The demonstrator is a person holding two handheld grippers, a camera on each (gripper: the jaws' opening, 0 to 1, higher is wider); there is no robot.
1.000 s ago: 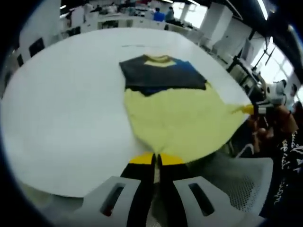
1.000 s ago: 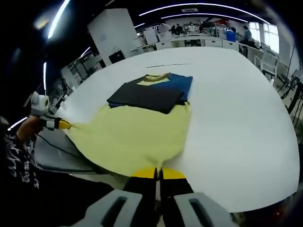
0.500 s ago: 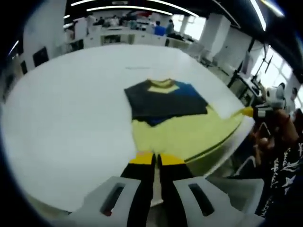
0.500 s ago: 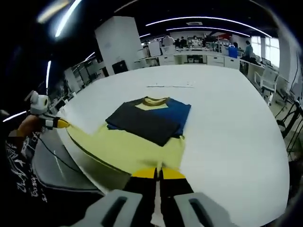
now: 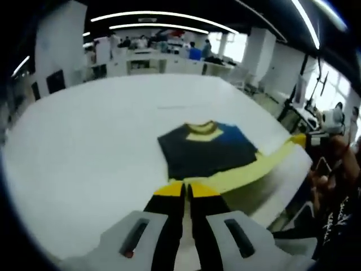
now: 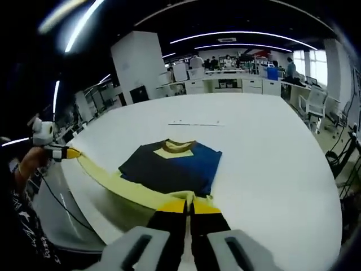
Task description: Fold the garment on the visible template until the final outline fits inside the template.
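A T-shirt lies on the white table (image 5: 84, 141) with its collar (image 5: 202, 129) pointing away from me. Its dark navy and blue upper part (image 5: 207, 150) lies flat, also seen as the dark part (image 6: 169, 167) in the right gripper view. The yellow hem (image 5: 248, 170) is lifted off the table as a taut strip. My left gripper (image 5: 186, 189) is shut on one hem corner. My right gripper (image 6: 189, 204) is shut on the other. Each shows in the other's view: the right gripper (image 5: 298, 139), the left gripper (image 6: 70, 152). A faint thin mark (image 6: 194, 123) lies beyond the collar.
The table's near edge (image 6: 73, 192) runs below the lifted hem. A hand and dark sleeve (image 5: 335, 169) hold the right gripper. Desks, chairs (image 6: 311, 101) and people fill the back of the room. Bare white tabletop (image 6: 271, 152) surrounds the shirt.
Both grippers rose and carried the yellow hem towards the collar. The wide yellow lower body that lay on the table is now a narrow raised strip near the dark part.
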